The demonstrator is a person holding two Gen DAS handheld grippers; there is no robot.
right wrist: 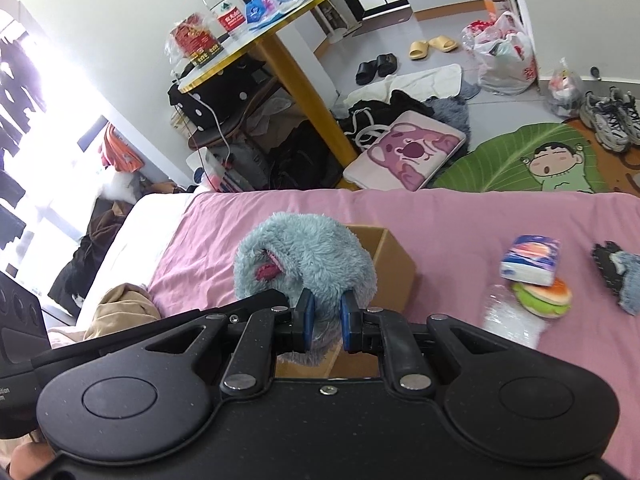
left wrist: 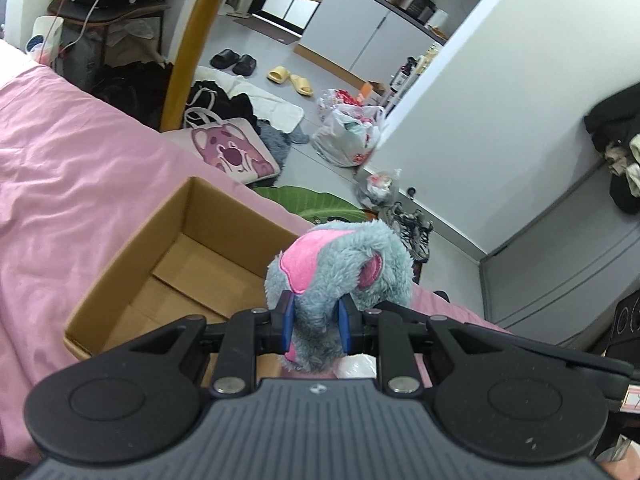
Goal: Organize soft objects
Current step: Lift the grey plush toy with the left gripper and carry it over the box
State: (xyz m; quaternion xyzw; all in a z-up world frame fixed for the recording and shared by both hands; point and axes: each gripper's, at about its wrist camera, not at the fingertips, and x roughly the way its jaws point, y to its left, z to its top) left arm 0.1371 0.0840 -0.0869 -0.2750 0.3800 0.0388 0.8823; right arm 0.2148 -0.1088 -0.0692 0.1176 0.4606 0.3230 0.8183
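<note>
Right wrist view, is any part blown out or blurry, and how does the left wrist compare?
Right wrist view: the window at left is blown out white, and the plastic bottle near the burger toy looks smeared. Left wrist view: evenly lit, no glare, with fisheye bending at the edges.

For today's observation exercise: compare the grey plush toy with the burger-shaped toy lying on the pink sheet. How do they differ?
The grey plush toy is shaggy blue-grey with pink patches; the burger toy has a tan bun and a green layer. The plush toy is held up over the cardboard box, both grippers shut on it; the burger toy lies untouched on the pink sheet. The plush toy looks clearly bigger. Both look soft.
</note>
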